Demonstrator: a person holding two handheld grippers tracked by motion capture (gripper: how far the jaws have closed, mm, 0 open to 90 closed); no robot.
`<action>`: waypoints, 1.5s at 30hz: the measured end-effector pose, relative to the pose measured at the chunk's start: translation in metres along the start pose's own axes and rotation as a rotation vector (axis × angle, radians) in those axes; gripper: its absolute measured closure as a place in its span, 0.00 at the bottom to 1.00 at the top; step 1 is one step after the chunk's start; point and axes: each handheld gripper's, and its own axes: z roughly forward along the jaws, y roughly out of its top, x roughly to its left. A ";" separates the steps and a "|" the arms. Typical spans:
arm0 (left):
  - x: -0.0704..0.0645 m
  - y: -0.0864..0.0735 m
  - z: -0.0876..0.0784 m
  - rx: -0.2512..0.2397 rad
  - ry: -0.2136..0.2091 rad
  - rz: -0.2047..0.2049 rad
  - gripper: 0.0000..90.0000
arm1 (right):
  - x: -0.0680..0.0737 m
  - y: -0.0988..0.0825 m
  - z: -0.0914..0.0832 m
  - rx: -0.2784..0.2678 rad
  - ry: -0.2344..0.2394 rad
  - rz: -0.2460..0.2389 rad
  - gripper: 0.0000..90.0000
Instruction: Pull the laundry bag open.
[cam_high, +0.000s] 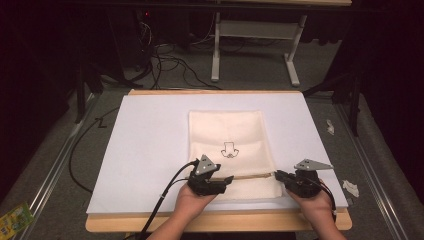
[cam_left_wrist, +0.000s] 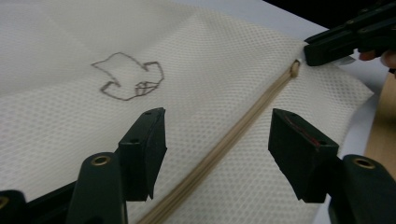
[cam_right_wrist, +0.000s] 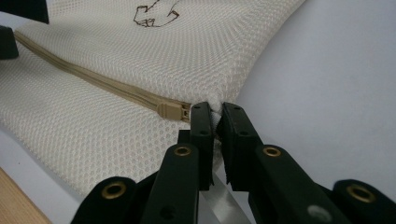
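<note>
The right gripper (cam_right_wrist: 214, 122) pinches the cream mesh zippered laundry bag (cam_high: 227, 134) at its corner (likely anchoring it); the left gripper (cam_left_wrist: 217, 140) straddles the tan zipper (cam_left_wrist: 219, 151), jaws wide.

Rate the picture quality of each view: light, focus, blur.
High view: the white board is evenly lit, the surroundings fall into darkness, and the picture is soft. Left gripper view: the cream mesh zipped bag is sharp mid-frame, while the open left tool is slightly soft. Right gripper view: crisp mesh weave, with the right tool shut on the bag's edge, foreground blurred.
</note>
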 end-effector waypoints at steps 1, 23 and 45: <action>-0.003 0.001 0.003 0.002 -0.010 0.002 0.43 | 0.000 0.000 0.000 0.000 0.001 -0.004 0.95; -0.051 0.020 0.071 0.039 -0.121 -0.019 0.61 | 0.002 0.004 -0.006 -0.047 0.014 -0.003 0.95; -0.061 0.026 0.087 0.027 -0.097 -0.063 0.97 | 0.006 0.005 -0.009 -0.057 0.018 -0.015 0.95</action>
